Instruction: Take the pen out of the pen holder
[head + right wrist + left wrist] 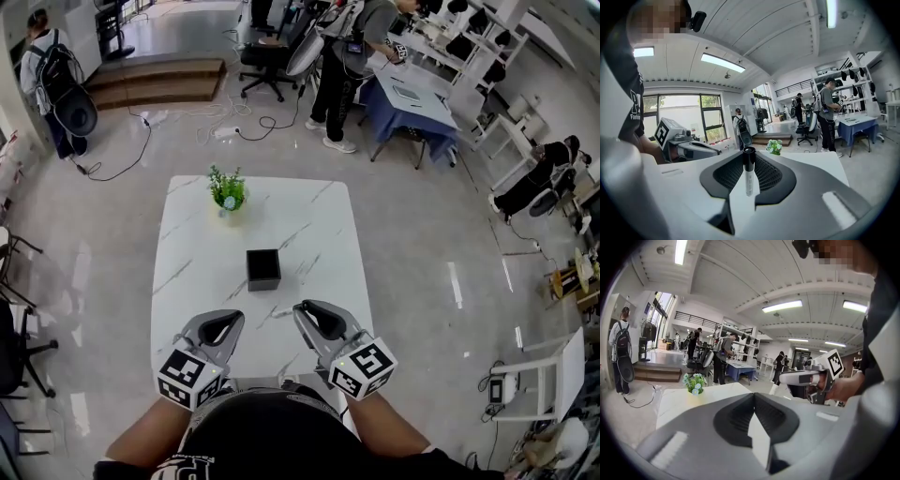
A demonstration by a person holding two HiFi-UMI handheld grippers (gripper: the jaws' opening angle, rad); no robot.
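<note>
The black square pen holder [263, 269] stands in the middle of the white marble table [187, 244]. My right gripper [304, 310] is held low near the table's front edge, well short of the holder. In the right gripper view the right gripper [749, 154] is shut on a clear pen [749, 177] with a black cap, which stands upright between the jaws. My left gripper [233, 320] hovers beside it at the same height. Its jaws meet at the tip in the left gripper view, where the left gripper [753, 395] holds nothing. The holder is hidden in both gripper views.
A small potted plant [227, 190] with blue flowers stands at the table's far edge. Beyond the table are office chairs [265, 58], a blue-draped desk [412, 105], cables on the floor and people standing. A black chair [13, 349] stands at the left.
</note>
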